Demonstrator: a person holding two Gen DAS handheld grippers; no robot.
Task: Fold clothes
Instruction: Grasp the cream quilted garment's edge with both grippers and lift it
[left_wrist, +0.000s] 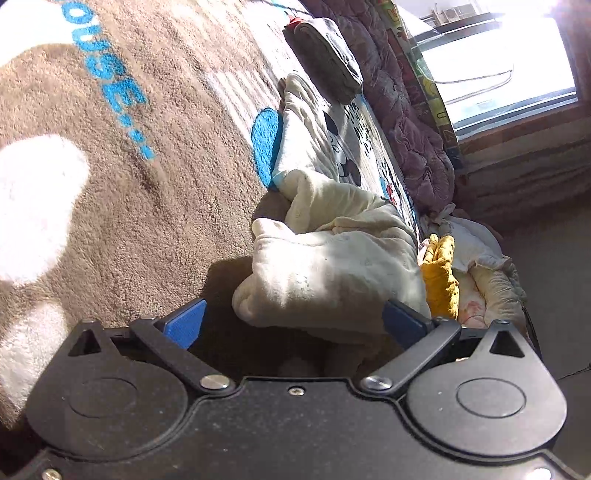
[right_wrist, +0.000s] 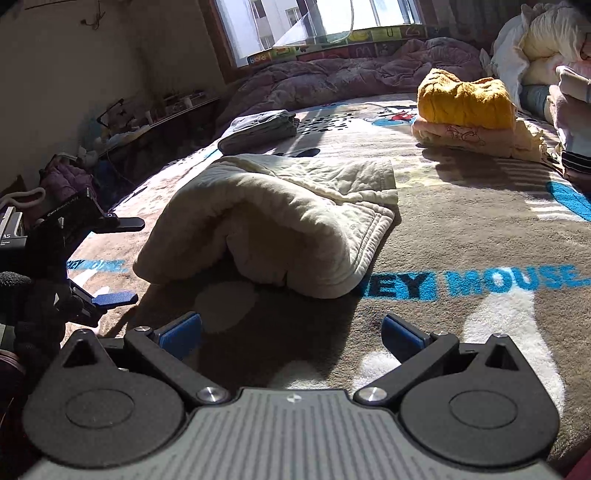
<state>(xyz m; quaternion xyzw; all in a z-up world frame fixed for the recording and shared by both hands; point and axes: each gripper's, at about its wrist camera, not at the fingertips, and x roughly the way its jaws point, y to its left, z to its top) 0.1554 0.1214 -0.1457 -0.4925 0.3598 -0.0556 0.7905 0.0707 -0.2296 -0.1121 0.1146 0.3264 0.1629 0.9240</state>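
A cream quilted garment (right_wrist: 280, 225) lies loosely folded over itself on the brown patterned blanket (right_wrist: 461, 229). In the left wrist view the same cream garment (left_wrist: 332, 266) bulges just ahead of my left gripper (left_wrist: 293, 323), whose blue pads stand wide apart with nothing pinched between them. My right gripper (right_wrist: 291, 334) is open too, low over the blanket, a short way in front of the garment's near edge. The left gripper (right_wrist: 110, 258) also shows at the left edge of the right wrist view, its fingers spread.
A folded grey garment (right_wrist: 258, 129) lies farther back. A mustard top (right_wrist: 465, 99) sits on a pink folded piece (right_wrist: 454, 138), beside a pile of pale clothes (right_wrist: 546, 48). A purple quilt (right_wrist: 351, 74) runs under the window. Clutter stands by the left wall.
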